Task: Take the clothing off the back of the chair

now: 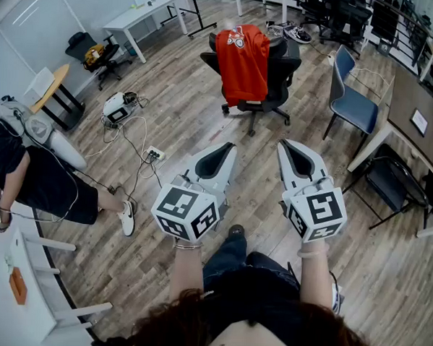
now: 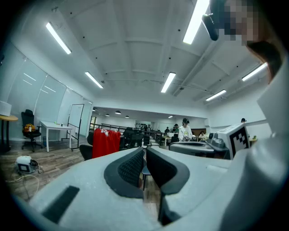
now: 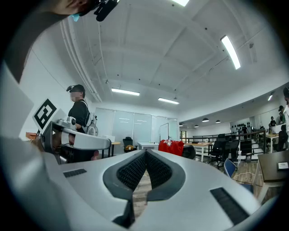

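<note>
Your left tongs (image 1: pixel 229 147) and right tongs (image 1: pixel 285 145) are both closed and empty, well short of the red clothing (image 1: pixel 241 61) draped over the far chair (image 1: pixel 283 74); tug sideways and it likely snags or rolls the chair.

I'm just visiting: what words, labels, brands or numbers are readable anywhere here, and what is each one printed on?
No text can be read in any view.
Red shirt on the back of the chair: a white print near its top, too small to read.
Marker cubes: black-and-white square patterns only, no letters or numbers.
</note>
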Demonstrator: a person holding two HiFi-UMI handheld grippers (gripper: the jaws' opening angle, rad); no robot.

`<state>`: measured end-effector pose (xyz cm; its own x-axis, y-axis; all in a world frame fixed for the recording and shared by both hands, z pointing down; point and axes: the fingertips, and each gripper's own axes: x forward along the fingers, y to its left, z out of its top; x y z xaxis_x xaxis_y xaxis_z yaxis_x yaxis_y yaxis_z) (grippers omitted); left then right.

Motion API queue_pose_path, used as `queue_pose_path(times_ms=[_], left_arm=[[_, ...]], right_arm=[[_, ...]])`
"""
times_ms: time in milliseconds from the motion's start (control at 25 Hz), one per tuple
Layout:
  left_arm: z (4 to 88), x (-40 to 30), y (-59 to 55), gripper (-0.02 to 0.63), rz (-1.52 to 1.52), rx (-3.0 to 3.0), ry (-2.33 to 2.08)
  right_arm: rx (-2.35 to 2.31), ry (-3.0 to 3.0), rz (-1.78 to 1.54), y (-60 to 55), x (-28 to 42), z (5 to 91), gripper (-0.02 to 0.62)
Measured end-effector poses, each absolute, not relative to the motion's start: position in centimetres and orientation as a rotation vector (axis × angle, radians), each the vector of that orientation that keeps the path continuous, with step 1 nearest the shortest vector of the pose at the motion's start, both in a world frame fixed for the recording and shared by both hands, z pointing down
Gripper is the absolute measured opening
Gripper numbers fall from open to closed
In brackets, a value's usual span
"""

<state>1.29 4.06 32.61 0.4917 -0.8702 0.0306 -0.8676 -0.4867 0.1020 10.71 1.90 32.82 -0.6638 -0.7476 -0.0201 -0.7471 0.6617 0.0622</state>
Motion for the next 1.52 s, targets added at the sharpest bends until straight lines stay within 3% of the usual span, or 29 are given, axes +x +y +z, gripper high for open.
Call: queue_pose_path(times_ms=[1520], left_arm=[[33.4, -7.8, -8.5, 0.032, -0.049, 2.652, -1.451]], right_arm=[[1.413, -2.825, -0.047, -9.9, 2.9, 33.1, 0.008]])
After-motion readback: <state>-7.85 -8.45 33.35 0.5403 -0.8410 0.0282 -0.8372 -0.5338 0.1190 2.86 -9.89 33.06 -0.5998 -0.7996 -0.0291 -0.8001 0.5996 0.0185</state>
